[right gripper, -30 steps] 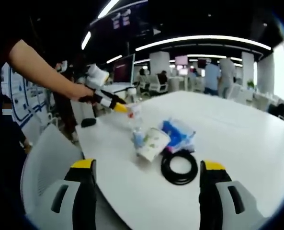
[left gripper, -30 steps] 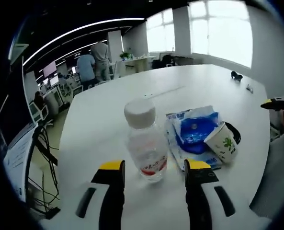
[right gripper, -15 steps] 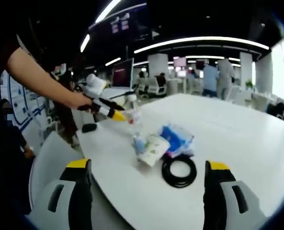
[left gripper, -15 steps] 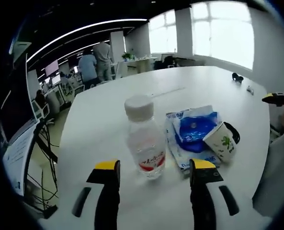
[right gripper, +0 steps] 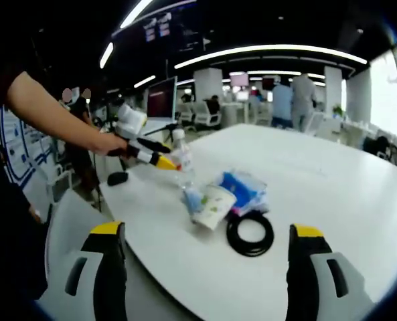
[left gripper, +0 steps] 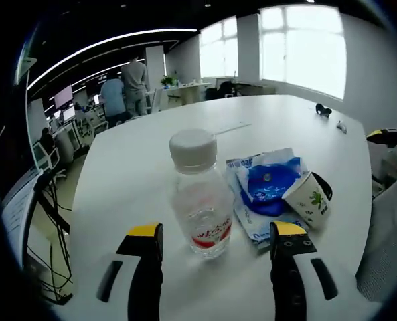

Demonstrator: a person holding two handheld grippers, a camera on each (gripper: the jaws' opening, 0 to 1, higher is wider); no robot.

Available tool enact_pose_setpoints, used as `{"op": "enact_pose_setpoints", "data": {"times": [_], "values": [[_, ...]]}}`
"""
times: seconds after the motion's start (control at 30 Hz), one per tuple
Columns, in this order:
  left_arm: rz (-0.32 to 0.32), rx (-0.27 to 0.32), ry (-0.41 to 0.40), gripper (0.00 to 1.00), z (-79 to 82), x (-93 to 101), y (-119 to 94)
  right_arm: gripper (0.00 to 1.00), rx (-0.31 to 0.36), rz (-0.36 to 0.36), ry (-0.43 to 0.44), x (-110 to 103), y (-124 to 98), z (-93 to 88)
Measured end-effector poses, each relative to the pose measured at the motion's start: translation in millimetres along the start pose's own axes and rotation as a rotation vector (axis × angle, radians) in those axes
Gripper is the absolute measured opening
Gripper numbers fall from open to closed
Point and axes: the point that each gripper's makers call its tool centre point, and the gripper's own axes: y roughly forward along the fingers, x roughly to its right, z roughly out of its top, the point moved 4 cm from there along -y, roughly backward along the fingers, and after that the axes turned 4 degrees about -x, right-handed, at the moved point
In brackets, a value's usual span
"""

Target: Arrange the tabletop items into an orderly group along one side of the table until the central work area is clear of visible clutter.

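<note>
A clear water bottle (left gripper: 201,200) with a white cap stands upright on the white table (left gripper: 151,160). My left gripper (left gripper: 215,234) is open, with the bottle's base between its yellow-tipped jaws. To the bottle's right lie a blue packet (left gripper: 268,184) and a tipped paper cup (left gripper: 310,200). In the right gripper view, my right gripper (right gripper: 206,234) hangs open over the table's near edge, short of a black cable coil (right gripper: 250,234). Beyond the coil are the cup (right gripper: 211,204), the packet (right gripper: 242,187) and the bottle (right gripper: 180,160), with the left gripper (right gripper: 154,157) held by a hand beside the bottle.
A white chair (right gripper: 71,221) stands by the table's near-left edge, and a small black object (right gripper: 118,178) lies behind it. Small dark items (left gripper: 325,108) lie at the far end of the table. People (left gripper: 124,90) stand at desks in the background.
The jaws of both grippers have spread a little wider. The left view has tilted slightly, and the bottle still sits between its jaws. The items have not moved.
</note>
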Motion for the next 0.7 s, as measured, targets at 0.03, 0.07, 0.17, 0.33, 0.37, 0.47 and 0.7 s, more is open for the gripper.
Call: {"op": "enact_pose_setpoints", "data": {"times": [0.03, 0.07, 0.17, 0.33, 0.37, 0.47, 0.7], "values": [[-0.006, 0.000, 0.005, 0.64, -0.2, 0.8, 1, 1.00, -0.007, -0.005, -0.002, -2, 1, -0.3], [-0.009, 0.002, 0.009, 0.64, -0.6, 0.6, 1, 1.00, -0.011, -0.007, 0.000, -3, 2, -0.5], [-0.023, 0.007, 0.007, 0.64, -2.1, -1.0, 6, 1.00, -0.016, -0.016, 0.010, -6, 3, 0.1], [-0.043, 0.015, 0.014, 0.64, -1.3, -1.0, 10, 1.00, -0.014, -0.045, 0.017, -9, 3, 2.4], [-0.044, 0.016, 0.015, 0.64, -1.3, -1.6, 10, 1.00, -0.015, -0.051, 0.019, -10, 2, 2.6], [-0.051, 0.021, 0.020, 0.64, -1.0, -3.9, 12, 1.00, -0.019, -0.065, 0.019, -11, 2, 3.8], [-0.059, 0.027, 0.036, 0.64, -5.2, -10.8, 18, 1.00, -0.002, -0.101, 0.062, -13, 2, 11.0]]}}
